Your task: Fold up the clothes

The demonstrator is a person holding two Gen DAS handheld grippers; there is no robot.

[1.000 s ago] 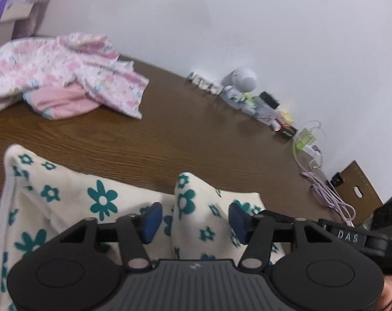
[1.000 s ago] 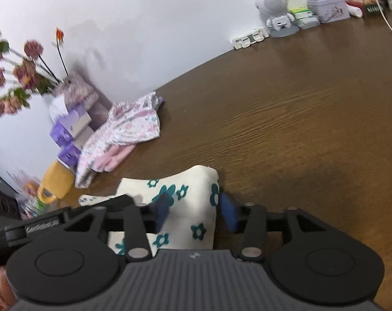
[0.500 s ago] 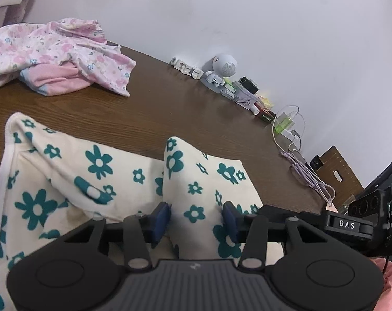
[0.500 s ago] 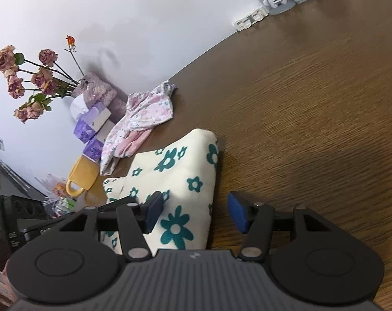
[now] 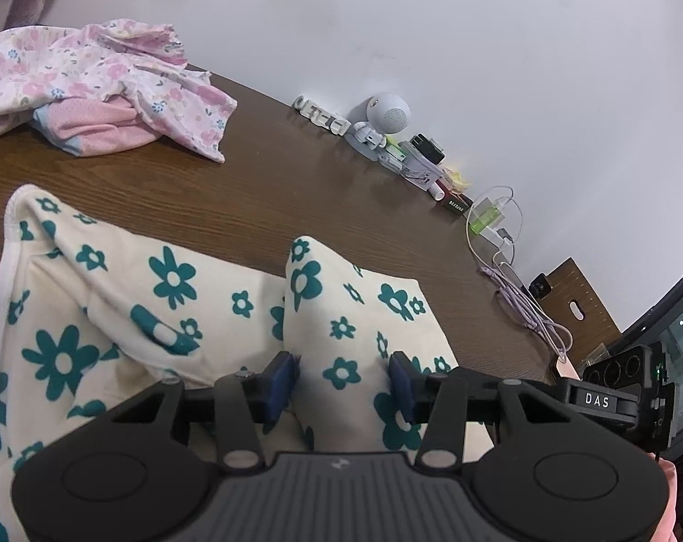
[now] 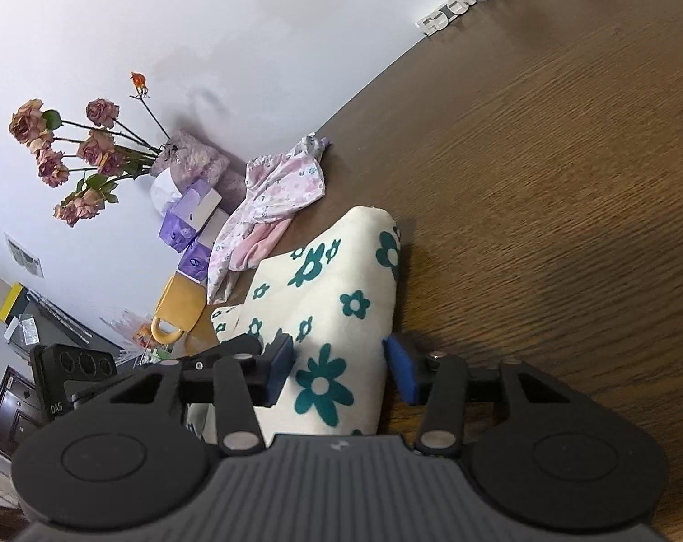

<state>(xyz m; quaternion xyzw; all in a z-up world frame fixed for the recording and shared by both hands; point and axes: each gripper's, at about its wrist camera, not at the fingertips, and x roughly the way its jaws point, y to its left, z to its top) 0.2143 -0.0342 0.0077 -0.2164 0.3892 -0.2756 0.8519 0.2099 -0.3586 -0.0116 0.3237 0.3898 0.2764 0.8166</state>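
Cream garment w/ teal flowers lies on the brown tabletop, partly bunched, white-trimmed edge along its left side. A raised fold of it runs up btwn the fingers of the left tool; blue pads sit either side of the fold, spread apart, cloth bulging through. Pads look to touch the fabric but the squeeze isn't clear, so can't tell if it's gripping or just straddling.

Right tool is spread wide over the same garment: left pad against the cloth, right pad off the edge, over bare tabletop w/ a gap showing. Nothing held there.

Second pile, pink floral clothes, lies crumpled at the far left near the wall, well apart from the cream piece. Along the wall: small white robot-shaped speaker, white letter blocks, cables. Right view also shows dried roses, purple tissue boxes beside the pink pile.
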